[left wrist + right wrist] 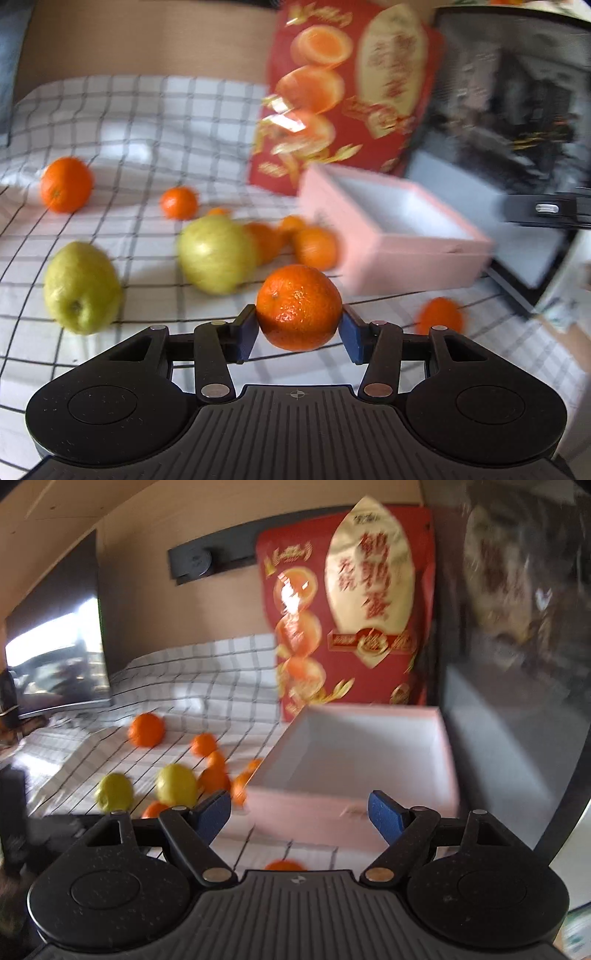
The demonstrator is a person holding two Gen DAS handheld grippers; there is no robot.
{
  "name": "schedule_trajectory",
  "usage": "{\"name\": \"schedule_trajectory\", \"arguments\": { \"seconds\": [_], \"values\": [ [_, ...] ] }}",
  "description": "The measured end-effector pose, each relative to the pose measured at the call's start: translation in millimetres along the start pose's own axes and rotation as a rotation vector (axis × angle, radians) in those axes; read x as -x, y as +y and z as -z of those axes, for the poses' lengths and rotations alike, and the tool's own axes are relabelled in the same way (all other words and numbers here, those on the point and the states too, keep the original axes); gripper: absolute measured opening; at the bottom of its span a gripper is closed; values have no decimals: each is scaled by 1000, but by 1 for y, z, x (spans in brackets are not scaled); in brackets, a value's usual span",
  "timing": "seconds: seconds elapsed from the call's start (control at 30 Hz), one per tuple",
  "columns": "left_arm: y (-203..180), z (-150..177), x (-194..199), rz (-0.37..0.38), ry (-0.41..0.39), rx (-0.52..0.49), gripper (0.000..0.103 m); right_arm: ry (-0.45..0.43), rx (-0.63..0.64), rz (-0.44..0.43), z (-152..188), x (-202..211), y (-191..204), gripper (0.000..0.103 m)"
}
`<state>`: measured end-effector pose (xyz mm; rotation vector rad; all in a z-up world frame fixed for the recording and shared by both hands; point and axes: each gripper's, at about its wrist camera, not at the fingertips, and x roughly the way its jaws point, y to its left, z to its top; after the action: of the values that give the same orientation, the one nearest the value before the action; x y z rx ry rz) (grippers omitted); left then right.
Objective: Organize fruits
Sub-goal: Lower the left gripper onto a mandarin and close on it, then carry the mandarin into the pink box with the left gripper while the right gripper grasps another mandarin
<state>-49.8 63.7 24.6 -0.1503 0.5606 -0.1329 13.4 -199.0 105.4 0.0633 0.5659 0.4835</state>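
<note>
My left gripper point(299, 332) is shut on a mandarin point(298, 306) and holds it above the checked cloth, in front of and left of the pink box point(406, 254). The box is open and looks empty point(354, 753). Two green apples point(81, 288) point(216, 254) lie on the cloth to the left, with several mandarins point(316, 247) behind them, a larger orange point(65, 184) farther left and one mandarin point(439, 315) at the right. My right gripper point(299, 812) is open and empty just in front of the box's near wall. A mandarin point(284, 866) lies below it.
A red snack bag point(347, 92) stands behind the box, also in the right wrist view point(351, 627). A dark glossy appliance point(517, 110) stands to the right. A dark screen point(55, 646) stands at the far left. The checked cloth point(147, 122) covers the table.
</note>
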Motion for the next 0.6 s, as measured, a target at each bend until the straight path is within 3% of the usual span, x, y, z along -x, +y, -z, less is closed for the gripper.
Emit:
{"name": "schedule_trajectory", "arguments": {
  "seconds": [0.1,0.3,0.37,0.5,0.6],
  "values": [
    [-19,-3,16,51,-27,-44,53,56,10,1,-7,-8,-1,82],
    [-42,1,22,88,-10,-115,53,240,55,-54,31,-40,6,81],
    [-44,4,19,94,6,-116,53,256,72,-37,42,-50,9,79],
    [-38,7,14,93,22,-104,53,273,70,-19,51,-62,10,64],
    [-33,5,7,94,37,-76,53,265,98,-14,52,-66,13,62]
  ]
}}
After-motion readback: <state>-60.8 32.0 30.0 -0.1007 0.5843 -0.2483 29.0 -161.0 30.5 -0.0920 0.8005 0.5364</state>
